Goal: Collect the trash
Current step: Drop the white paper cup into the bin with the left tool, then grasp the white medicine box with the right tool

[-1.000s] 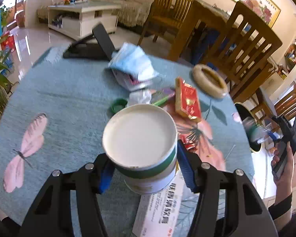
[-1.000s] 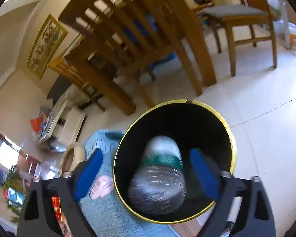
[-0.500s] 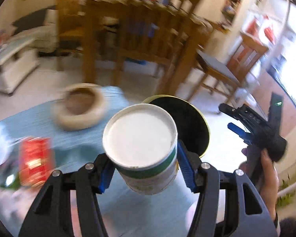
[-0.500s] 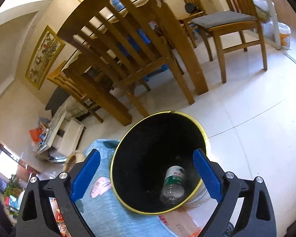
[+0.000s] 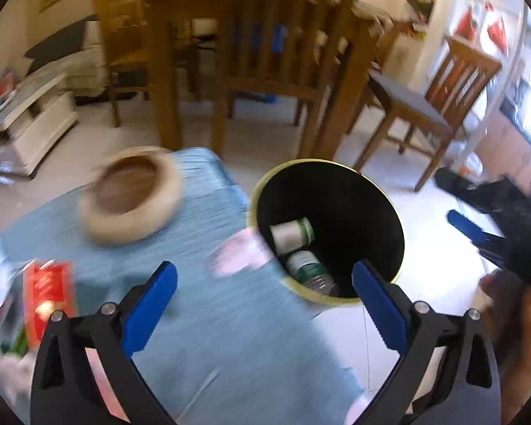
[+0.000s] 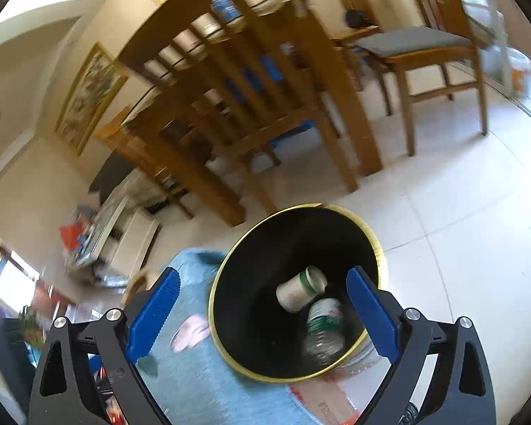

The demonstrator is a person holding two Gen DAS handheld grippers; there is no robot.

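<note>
2 pieces of trash lie inside the black bin [image 5: 354,212] with the gold rim: a white cup with a green band [image 5: 292,232] on its side, and just beside it a clear plastic bottle with a green label [image 5: 306,269]. We see both again in the right wrist view, the cup [image 6: 301,288] above the bottle [image 6: 324,326]. Our left gripper [image 5: 264,304] has its jaws opening wide with nothing between them, hanging over the edge of the blue tablecloth [image 5: 209,318] next to the bin. Our right gripper [image 6: 262,313] also stands apart and empty, pointing down at the bin [image 6: 265,248], which stands on the pale tiled floor [image 6: 460,230] against the table edge. On the cloth we make out a woven basket [image 5: 131,193] and a red packet [image 5: 47,295], both blurred. Wooden chairs [image 5: 276,56] stand behind.
</note>
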